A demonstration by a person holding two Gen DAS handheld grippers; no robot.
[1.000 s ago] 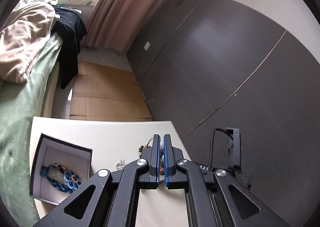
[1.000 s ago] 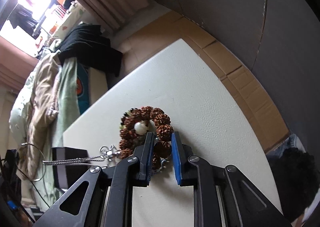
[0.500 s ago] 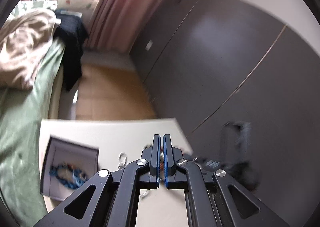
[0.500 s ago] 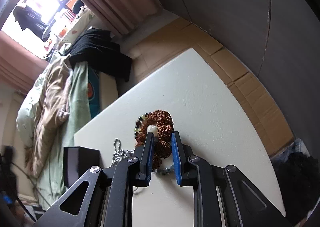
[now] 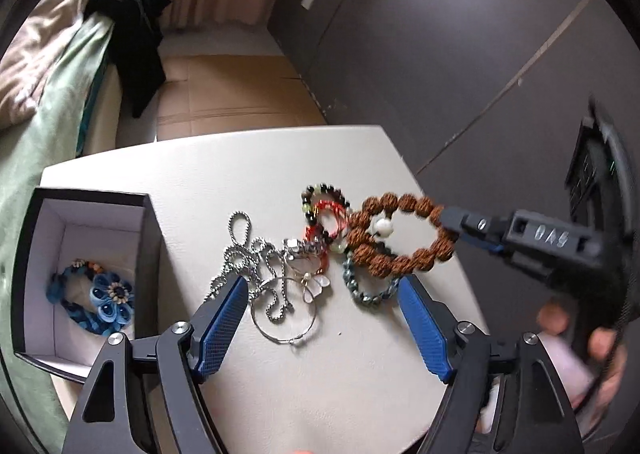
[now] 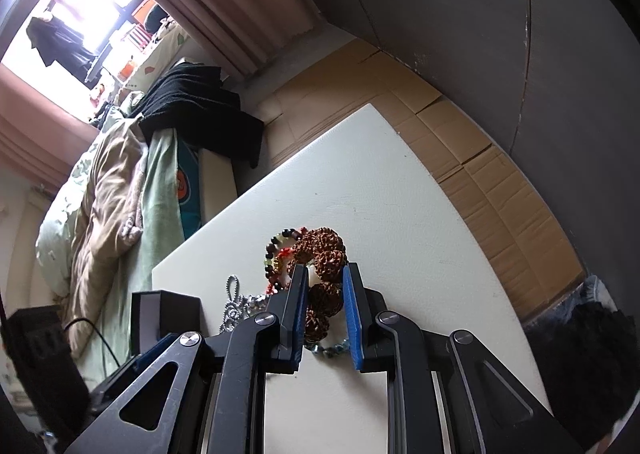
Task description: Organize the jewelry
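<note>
One item is stowed: a blue flower bracelet (image 5: 94,300) lies inside the open box (image 5: 148,254) at the worktop's (image 5: 320,374) left edge; the rest remains unsorted. The right claw (image 6: 325,296) is clamped on the brown seed-bead bracelet (image 5: 396,232), which appears lifted just clear of the pile. The left claw (image 5: 320,318) stands wide and holds nothing, poised over the heap. Still loose on the worktop: silver chain (image 5: 248,254), wire hoop (image 5: 286,314), dark mixed-bead bracelet (image 5: 324,198), grey-blue bead bracelet (image 5: 364,290); judged early in the task.
</note>
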